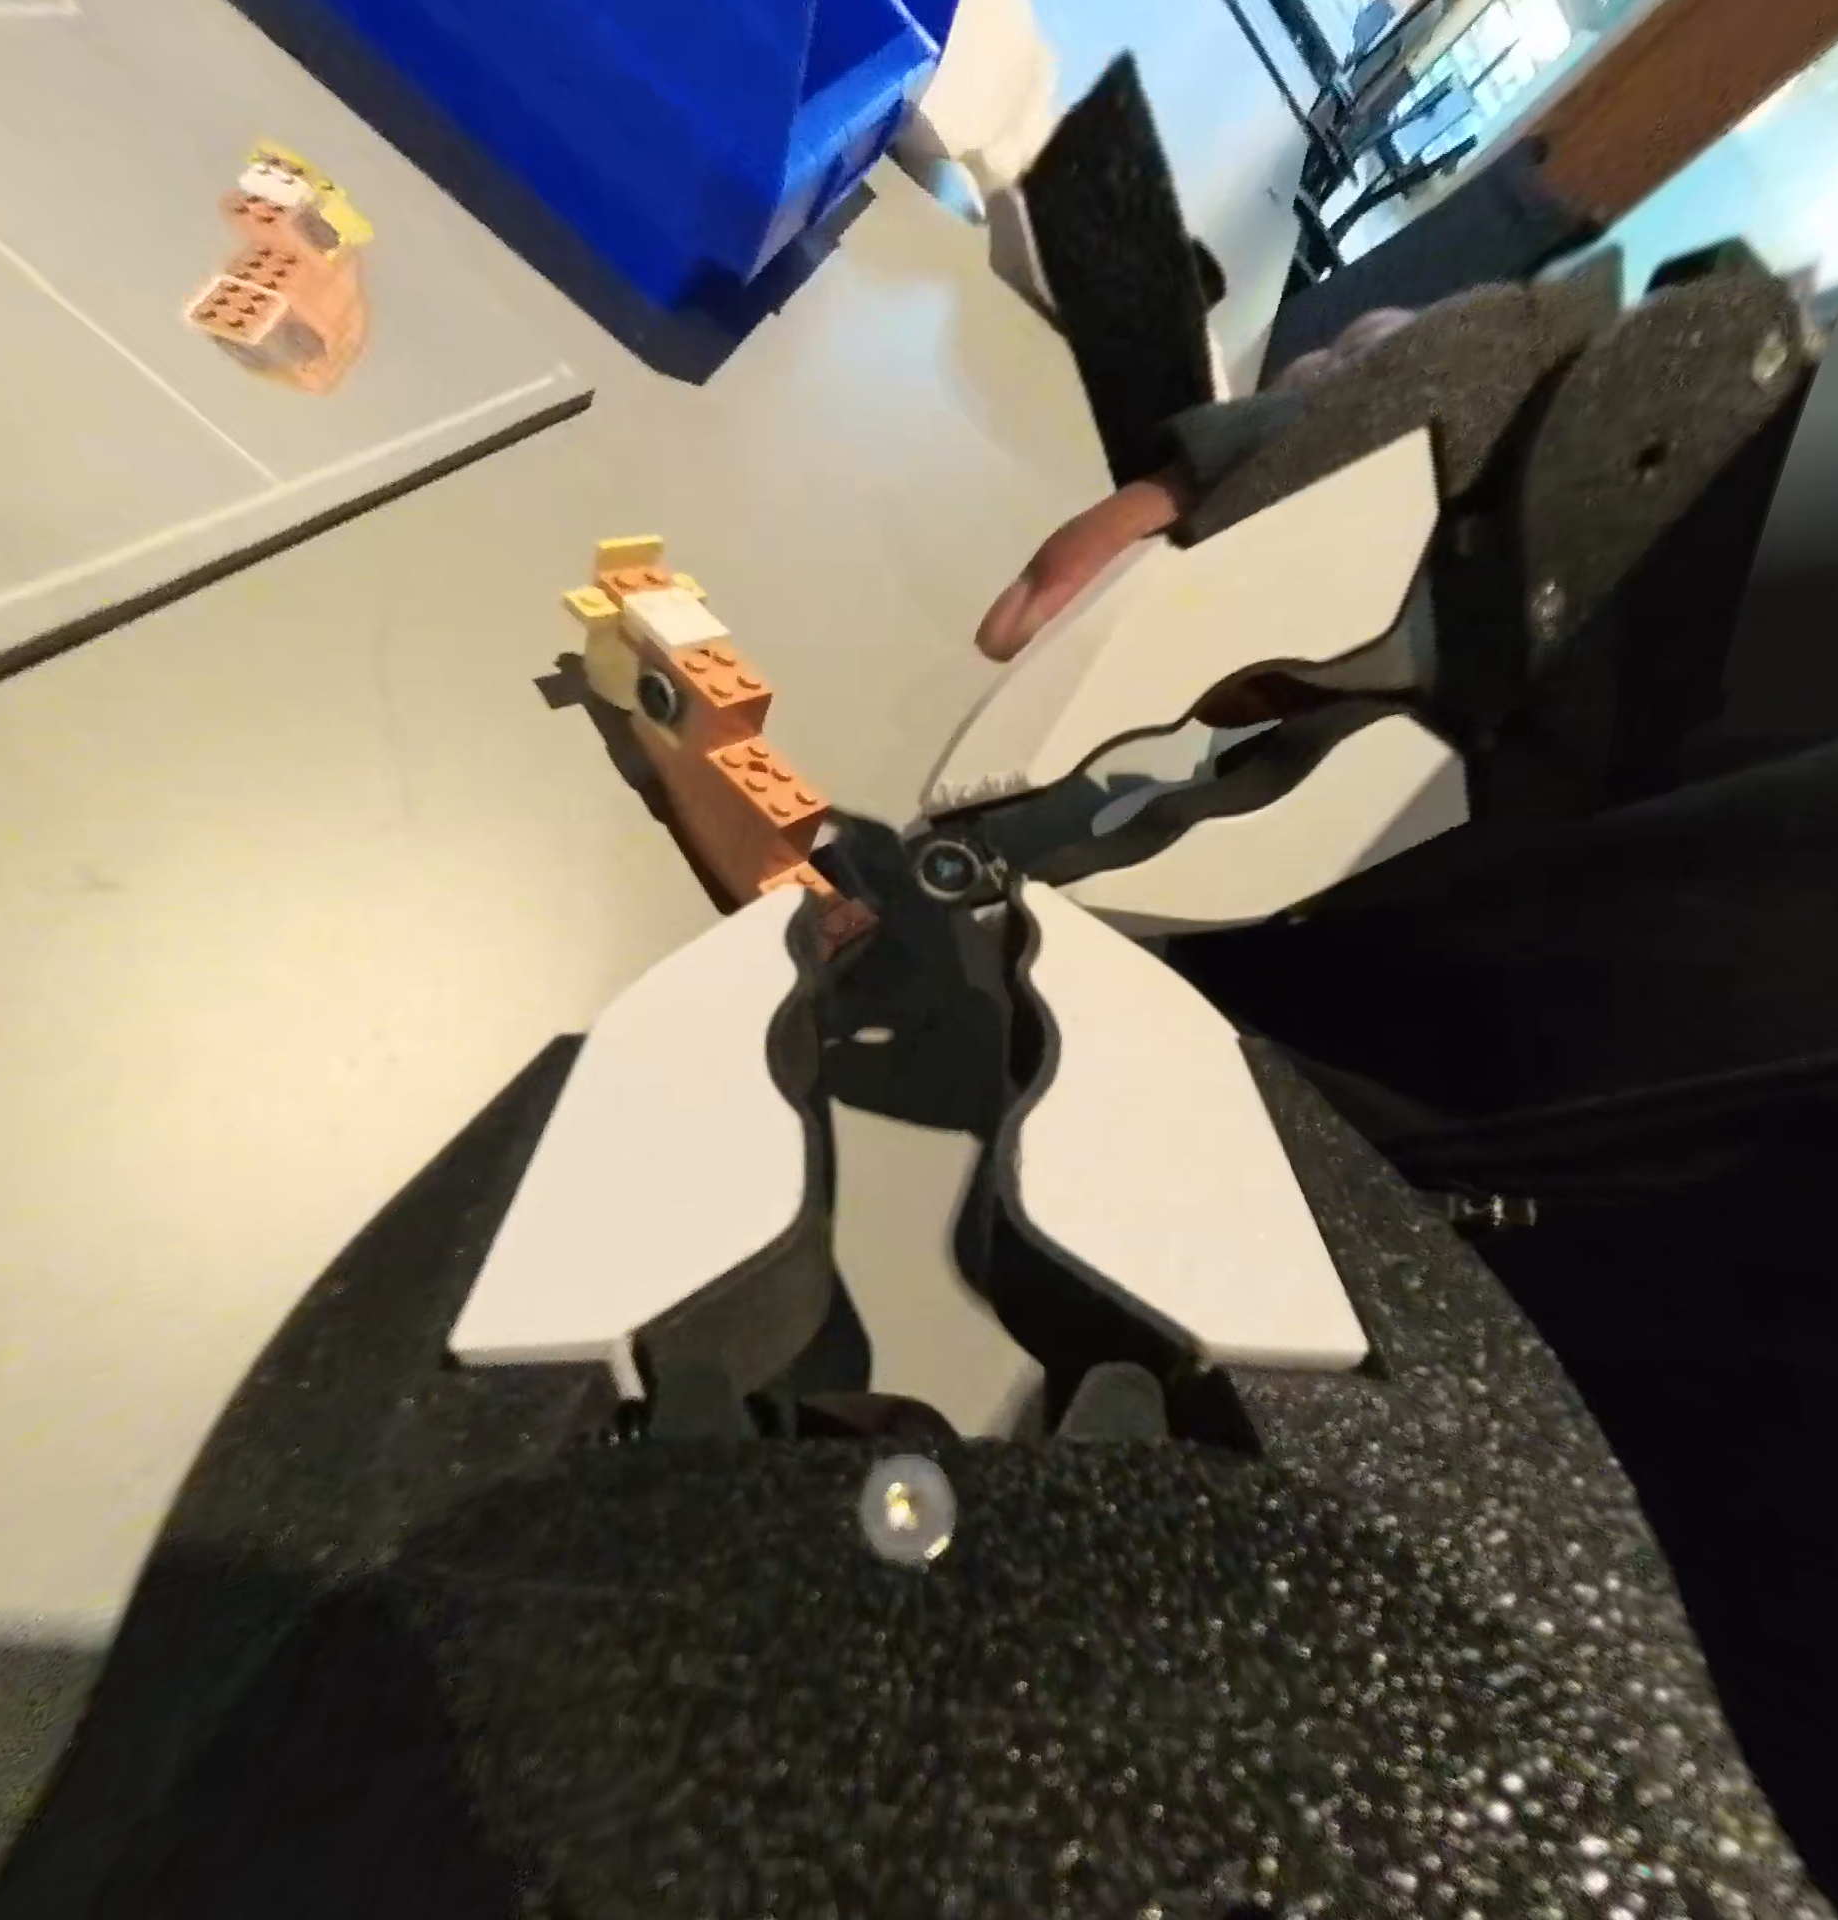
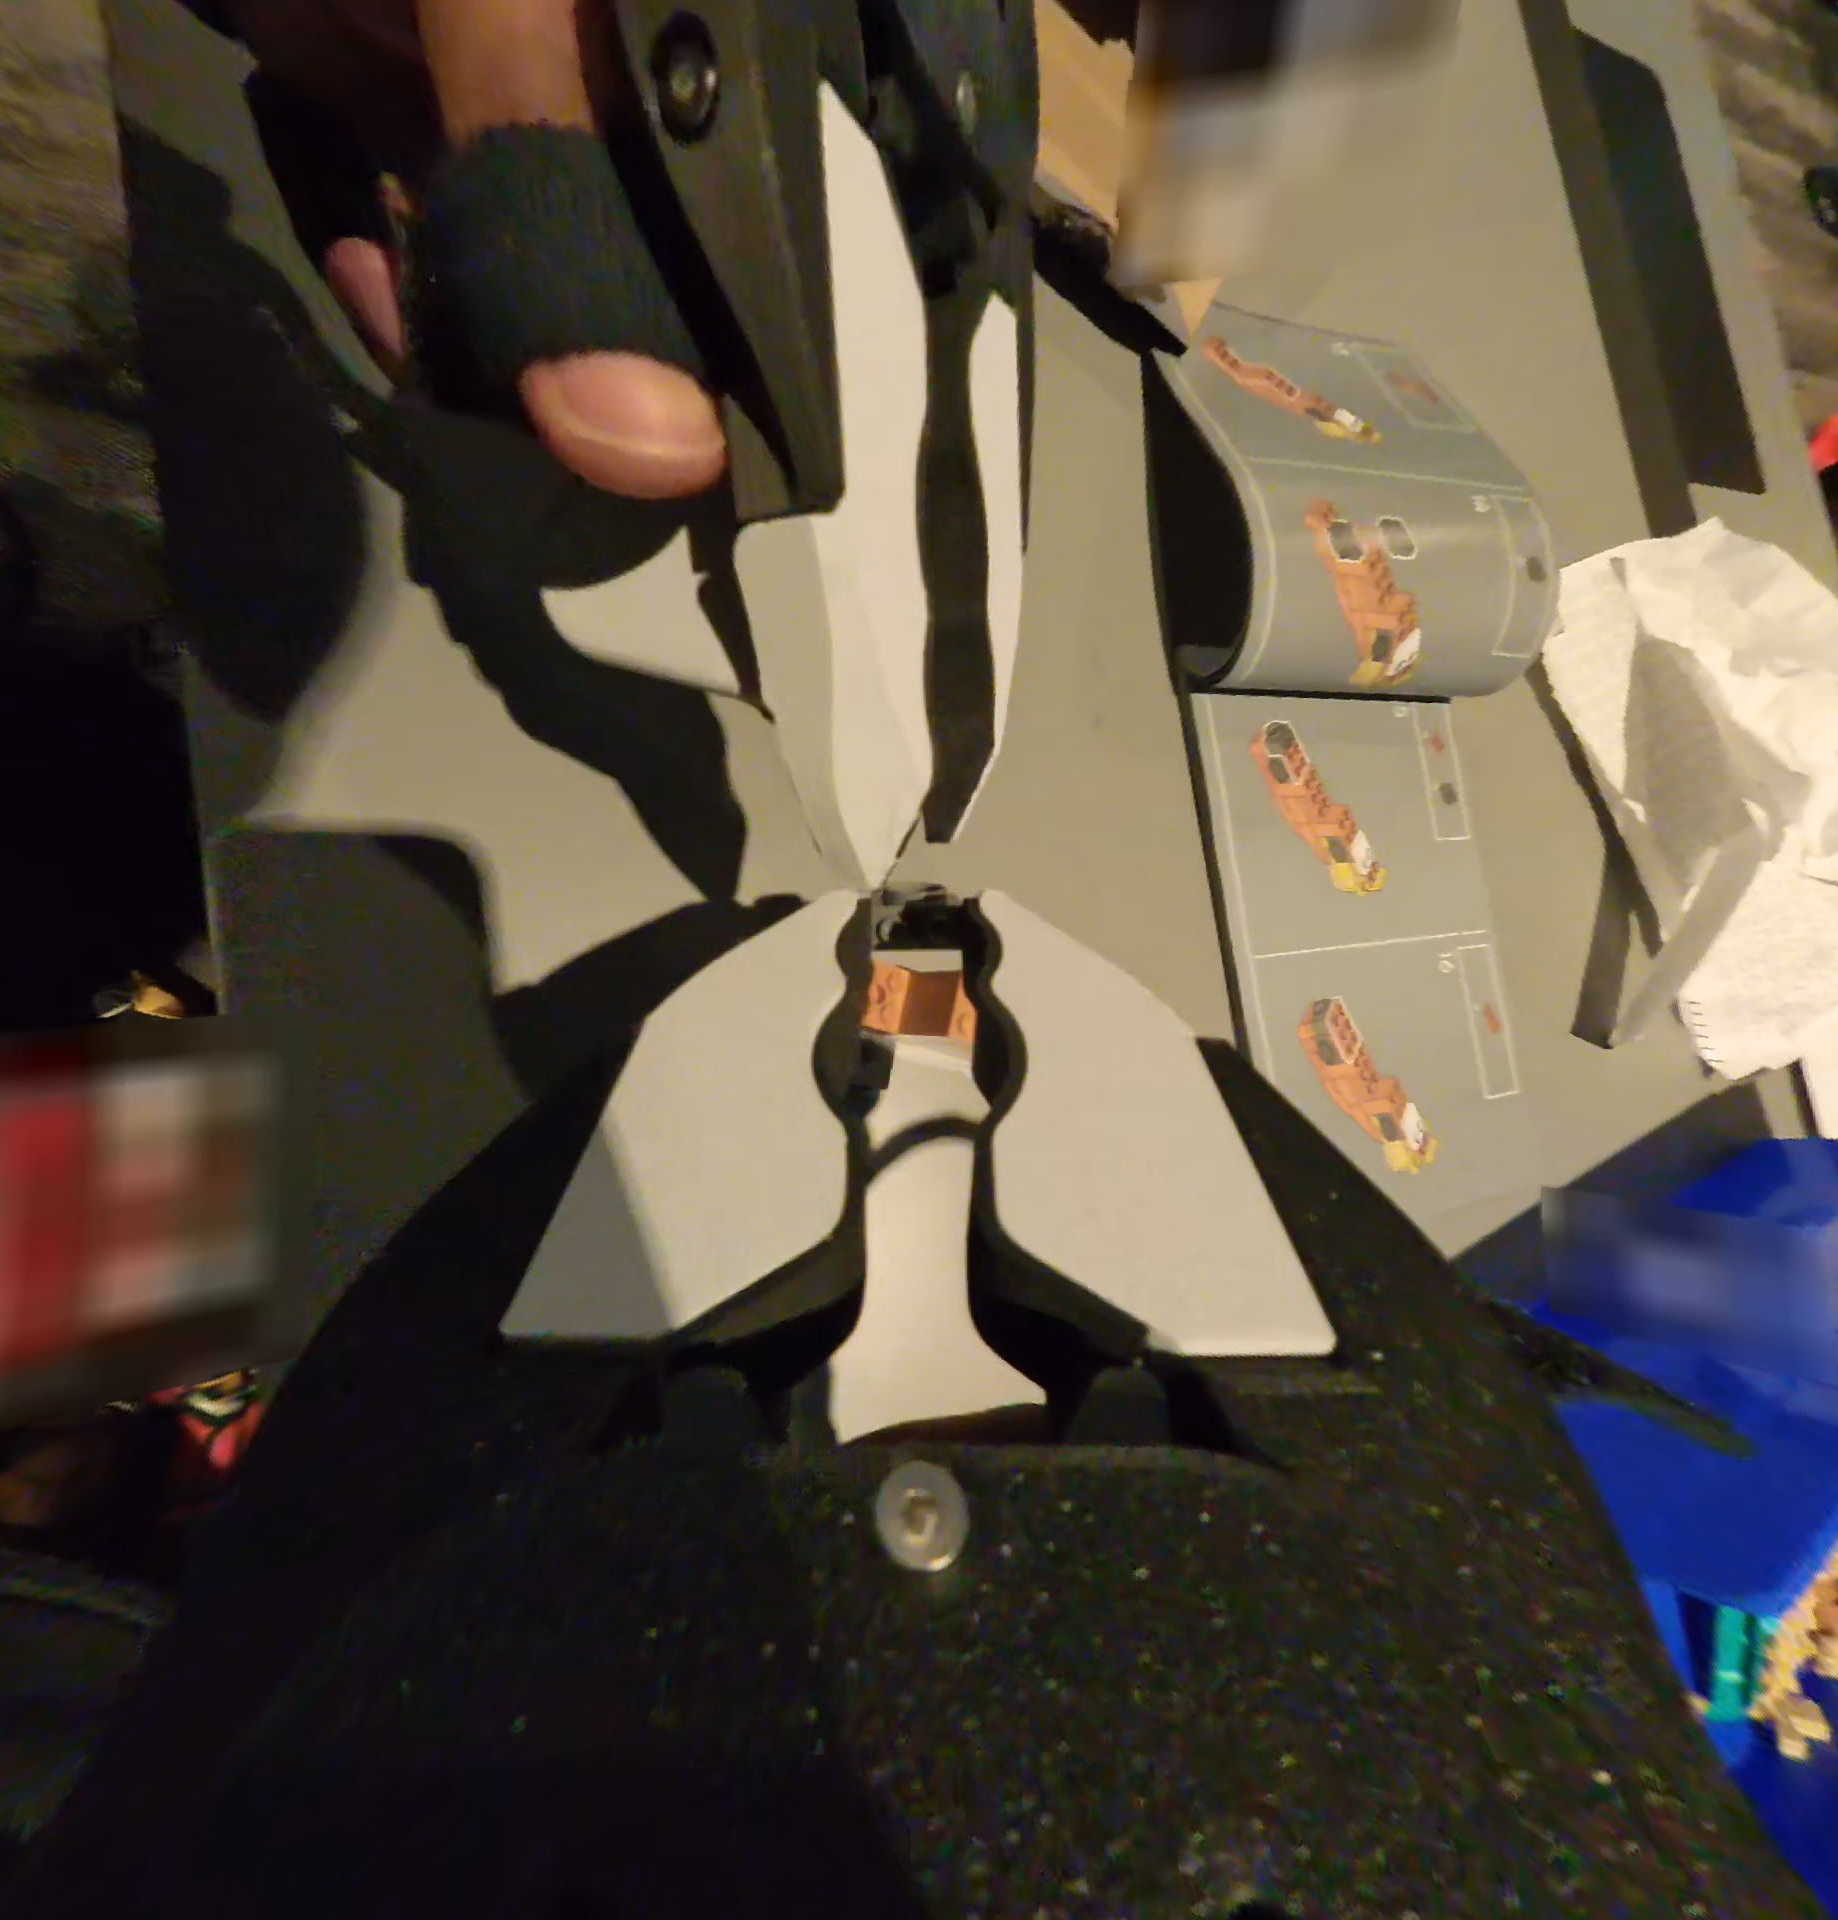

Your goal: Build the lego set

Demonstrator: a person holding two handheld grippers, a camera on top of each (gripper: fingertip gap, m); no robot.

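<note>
The lego model, an orange-brown animal with yellow and white head parts, is held in the air over the pale table. My left gripper is shut on its near brown end. My right gripper comes in from the upper right, tip to tip with the left one, shut on a small black piece pressed against that end. In the right wrist view my right gripper pinches the black piece, with the model's brown brick showing between the fingers. My left gripper reaches down from the top.
A grey instruction booklet lies at the far left and also shows in the right wrist view. A blue bin stands behind it, holding loose bricks. Crumpled white paper lies right. A person's finger rests on the right gripper. Only a small space, under 4 cm, lies between the two pairs of fingers.
</note>
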